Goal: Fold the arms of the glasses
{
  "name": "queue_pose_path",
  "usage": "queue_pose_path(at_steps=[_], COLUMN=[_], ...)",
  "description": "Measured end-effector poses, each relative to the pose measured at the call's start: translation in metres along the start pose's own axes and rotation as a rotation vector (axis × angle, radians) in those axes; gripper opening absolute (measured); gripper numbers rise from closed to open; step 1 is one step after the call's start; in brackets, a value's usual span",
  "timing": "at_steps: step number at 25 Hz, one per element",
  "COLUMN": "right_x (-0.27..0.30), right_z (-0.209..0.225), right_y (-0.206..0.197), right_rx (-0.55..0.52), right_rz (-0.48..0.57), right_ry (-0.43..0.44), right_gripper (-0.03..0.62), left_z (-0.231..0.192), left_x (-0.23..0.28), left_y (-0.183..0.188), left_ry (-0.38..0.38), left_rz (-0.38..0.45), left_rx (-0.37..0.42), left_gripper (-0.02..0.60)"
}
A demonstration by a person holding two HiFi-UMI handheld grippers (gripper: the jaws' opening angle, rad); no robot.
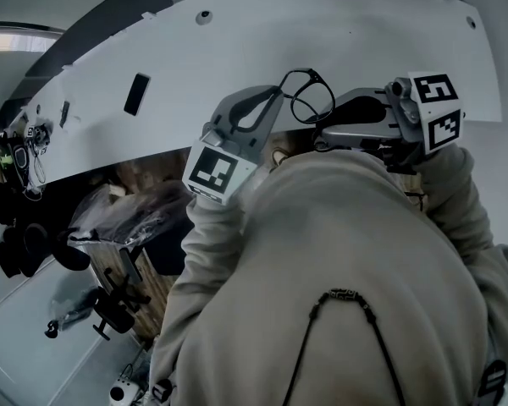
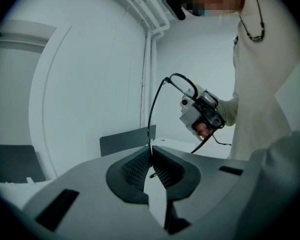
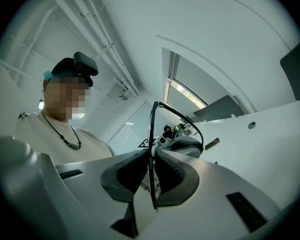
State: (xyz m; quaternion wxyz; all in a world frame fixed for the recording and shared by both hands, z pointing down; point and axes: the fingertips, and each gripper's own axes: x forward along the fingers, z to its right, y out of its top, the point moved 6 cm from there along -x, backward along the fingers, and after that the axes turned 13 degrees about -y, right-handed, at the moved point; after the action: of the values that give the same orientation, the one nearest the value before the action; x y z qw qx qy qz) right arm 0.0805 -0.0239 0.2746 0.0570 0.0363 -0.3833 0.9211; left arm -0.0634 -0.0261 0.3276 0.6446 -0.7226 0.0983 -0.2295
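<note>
Head view: glasses (image 1: 311, 96) are up in the air in front of my operator's chest, bridging the two tools, above the near edge of the white table (image 1: 339, 32). Left gripper (image 1: 273, 101) comes in from the left and has one thin black arm of the glasses. Right gripper (image 1: 324, 130) comes in from the right and meets the frame just under the round lens rim. Both marker cubes face the camera. Phone-like black slab (image 1: 136, 94) lies flat on the table, well apart from all this.

Left gripper view: left gripper (image 2: 150, 155) has its jaws pressed together on the arm of the glasses (image 2: 151, 115), which rises nearly upright out of the pads, then curves over to the lens rim. Right gripper (image 2: 192, 99) shows beyond, on the far end of the frame, a hand wrapped round its grip.

Right gripper view: right gripper (image 3: 151, 160) is clamped on a thin black bar of the glasses (image 3: 153, 129) running upright through the pads. Left gripper (image 3: 176, 143) sits just behind, touching the same frame.
</note>
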Motion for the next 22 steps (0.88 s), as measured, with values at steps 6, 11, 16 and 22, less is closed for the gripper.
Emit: queue_pose_path(at_steps=[6, 11, 16, 22], right_x=[-0.004, -0.005, -0.003, -0.003], right_z=[0.004, 0.007, 0.006, 0.007], right_y=[0.012, 0.016, 0.018, 0.018], right_rx=[-0.016, -0.031, -0.043, -0.061], right_rz=[0.030, 0.046, 0.047, 0.049], right_ry=[-0.018, -0.027, -0.034, -0.053], right_gripper=[0.060, 0.060, 0.060, 0.060], left_z=[0.009, 0.014, 0.021, 0.026], left_x=[0.007, 0.008, 0.006, 0.006], left_y=[0.005, 0.008, 0.015, 0.014], left_ry=[-0.036, -0.053, -0.064, -0.077], left_rz=[0.056, 0.077, 0.098, 0.119], left_rx=[-0.041, -0.048, -0.059, -0.071], left_gripper=[0.021, 0.021, 0.021, 0.021])
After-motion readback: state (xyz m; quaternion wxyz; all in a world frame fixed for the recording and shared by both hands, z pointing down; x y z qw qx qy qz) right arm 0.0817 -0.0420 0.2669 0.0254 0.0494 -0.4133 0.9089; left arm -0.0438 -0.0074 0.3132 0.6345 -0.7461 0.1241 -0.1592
